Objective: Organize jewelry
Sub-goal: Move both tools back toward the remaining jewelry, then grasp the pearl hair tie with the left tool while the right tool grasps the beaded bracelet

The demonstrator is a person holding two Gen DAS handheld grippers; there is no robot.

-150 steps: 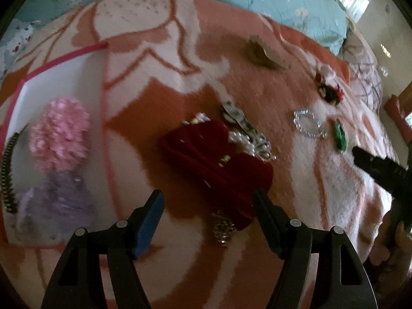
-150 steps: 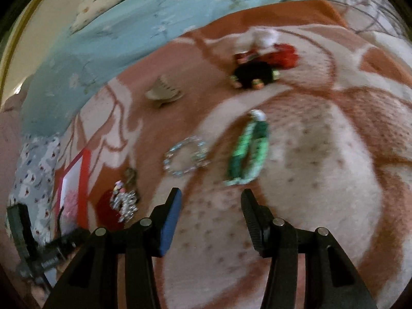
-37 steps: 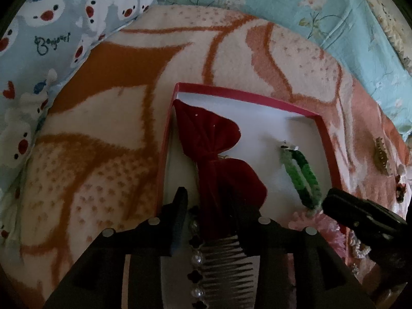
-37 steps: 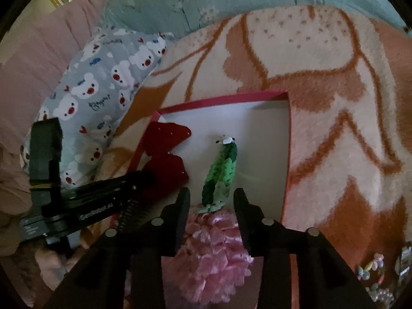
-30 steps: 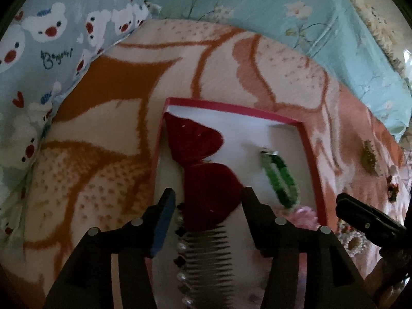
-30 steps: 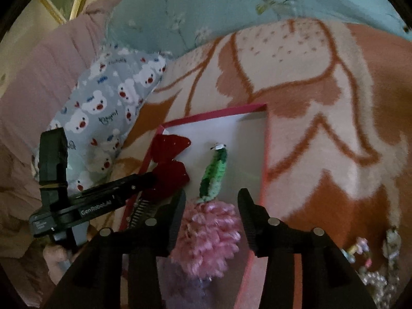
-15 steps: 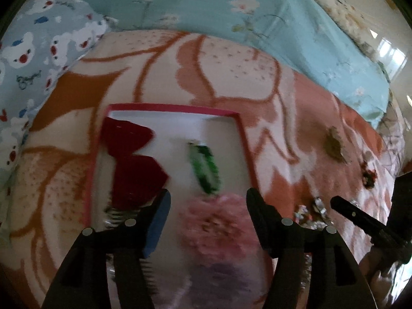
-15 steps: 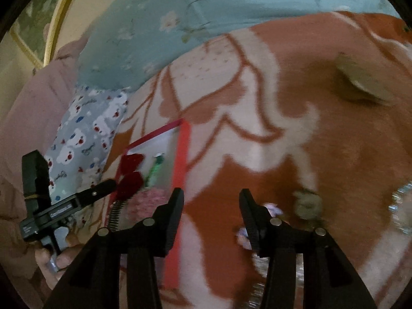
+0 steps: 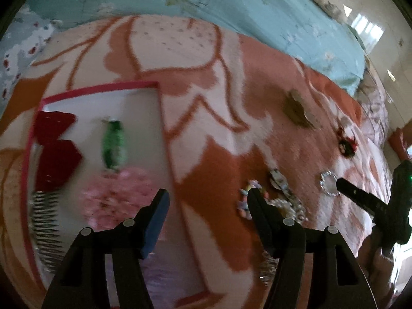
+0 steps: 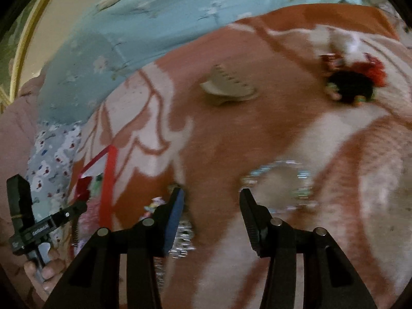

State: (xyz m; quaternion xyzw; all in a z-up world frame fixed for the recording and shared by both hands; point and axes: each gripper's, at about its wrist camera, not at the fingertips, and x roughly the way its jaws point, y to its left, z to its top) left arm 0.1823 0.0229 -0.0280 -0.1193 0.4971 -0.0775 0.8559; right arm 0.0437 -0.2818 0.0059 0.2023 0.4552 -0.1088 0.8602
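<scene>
A red-rimmed white box [image 9: 144,97] lies on the orange and white blanket and holds a red bow [image 9: 55,149], a green bracelet [image 9: 113,144], a pink scrunchie [image 9: 118,195] and a comb [image 9: 46,221]. My left gripper [image 9: 208,200] is open and empty, just right of the box. A pile of sparkly jewelry [image 9: 283,200] lies by its right finger. My right gripper [image 10: 211,198] is open and empty, with a crystal bracelet [image 10: 280,180] just to its right. The crystal bracelet also shows in the left wrist view [image 9: 328,182].
A beige claw clip [image 10: 226,87] and a black and red hair tie [image 10: 352,82] lie farther back on the blanket. A teal floral sheet [image 10: 154,25] and a bear-print pillow [image 10: 51,159] border the blanket. The box's rim shows at the left of the right wrist view [image 10: 108,175].
Both grippers let go of the red bow and the green bracelet in the box and opened. Both have swung right, away from the box toward the loose jewelry.
</scene>
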